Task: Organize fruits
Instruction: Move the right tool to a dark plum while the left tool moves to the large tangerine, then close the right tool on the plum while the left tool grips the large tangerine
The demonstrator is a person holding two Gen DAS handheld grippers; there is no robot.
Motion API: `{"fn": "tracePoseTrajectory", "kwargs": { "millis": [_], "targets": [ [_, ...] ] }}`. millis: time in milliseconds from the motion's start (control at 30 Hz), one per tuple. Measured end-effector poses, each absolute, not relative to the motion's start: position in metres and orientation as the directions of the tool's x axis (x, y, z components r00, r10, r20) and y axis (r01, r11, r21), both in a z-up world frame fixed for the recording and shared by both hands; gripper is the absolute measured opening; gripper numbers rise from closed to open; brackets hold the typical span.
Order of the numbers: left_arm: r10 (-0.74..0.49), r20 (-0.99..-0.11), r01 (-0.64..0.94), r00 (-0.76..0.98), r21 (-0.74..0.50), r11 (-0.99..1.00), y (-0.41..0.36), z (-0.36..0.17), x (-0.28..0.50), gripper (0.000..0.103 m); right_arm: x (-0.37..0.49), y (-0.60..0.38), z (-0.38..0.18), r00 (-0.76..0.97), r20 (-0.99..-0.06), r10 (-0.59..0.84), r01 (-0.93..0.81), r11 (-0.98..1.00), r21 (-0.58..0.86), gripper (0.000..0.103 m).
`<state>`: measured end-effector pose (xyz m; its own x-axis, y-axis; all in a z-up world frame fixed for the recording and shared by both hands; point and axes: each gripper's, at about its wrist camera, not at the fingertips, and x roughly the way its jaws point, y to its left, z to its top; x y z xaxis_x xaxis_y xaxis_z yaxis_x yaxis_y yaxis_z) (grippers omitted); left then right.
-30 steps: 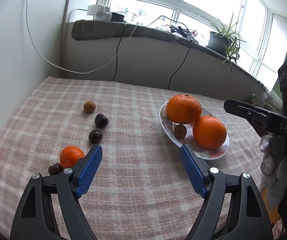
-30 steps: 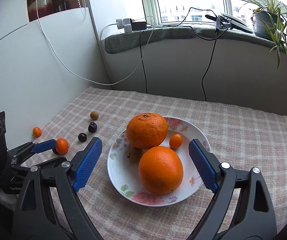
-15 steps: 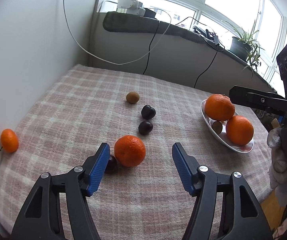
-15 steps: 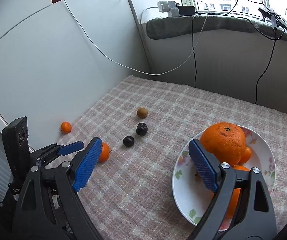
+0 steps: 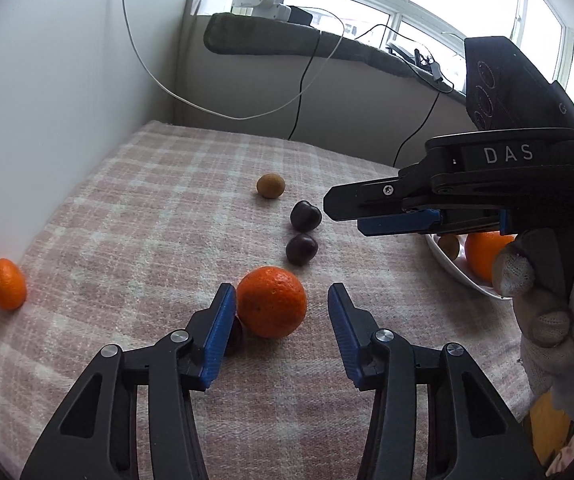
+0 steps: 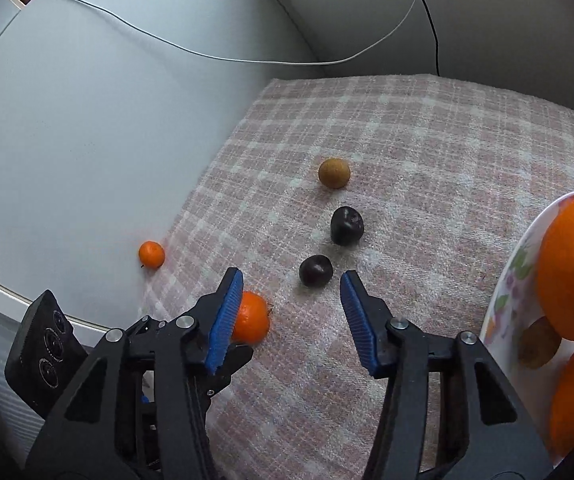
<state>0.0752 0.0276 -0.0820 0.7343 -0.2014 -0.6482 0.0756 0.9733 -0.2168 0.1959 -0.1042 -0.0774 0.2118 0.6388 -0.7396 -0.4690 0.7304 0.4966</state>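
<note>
The spread left tool (image 5: 279,316) brackets the tangerine (image 5: 272,302); closing squarely across its middle avoids nudging the dark fruit (image 5: 234,336) touching it, while the right tool (image 6: 291,312) hovers spread.

My left gripper (image 5: 279,316) stands open around the tangerine (image 5: 272,302); a dark fruit (image 5: 234,336) is jammed against the tangerine's left, behind the left pad. Beyond the tangerine two plums (image 5: 302,249) sit near. Right of it, bare cloth (image 5: 387,280), but my right gripper (image 5: 383,210) hangs over that lane.
</note>
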Motion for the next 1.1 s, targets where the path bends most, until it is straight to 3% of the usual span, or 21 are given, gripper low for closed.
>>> {"fn": "tracePoseTrajectory", "kwargs": {
  "millis": [600,833,1100],
  "targets": [
    [-0.177,-0.666,0.077,0.725,-0.177,0.981,0.031,-0.09,0.093,0.043,0.212,-0.078,-0.108,0.171,-0.799,0.576,-0.452,0.766,0.456,0.04],
    [-0.175,-0.663,0.071,0.728,-0.182,0.981,0.033,-0.091,0.095,0.037,0.214,-0.074,-0.117,0.168,-0.819,0.549,-0.456,0.78,0.429,0.026],
    [-0.184,-0.652,0.067,0.735,-0.201,0.977,0.036,-0.089,0.095,0.037,0.215,-0.078,-0.117,0.173,-0.807,0.565,-0.449,0.774,0.446,0.025]
  ]
}}
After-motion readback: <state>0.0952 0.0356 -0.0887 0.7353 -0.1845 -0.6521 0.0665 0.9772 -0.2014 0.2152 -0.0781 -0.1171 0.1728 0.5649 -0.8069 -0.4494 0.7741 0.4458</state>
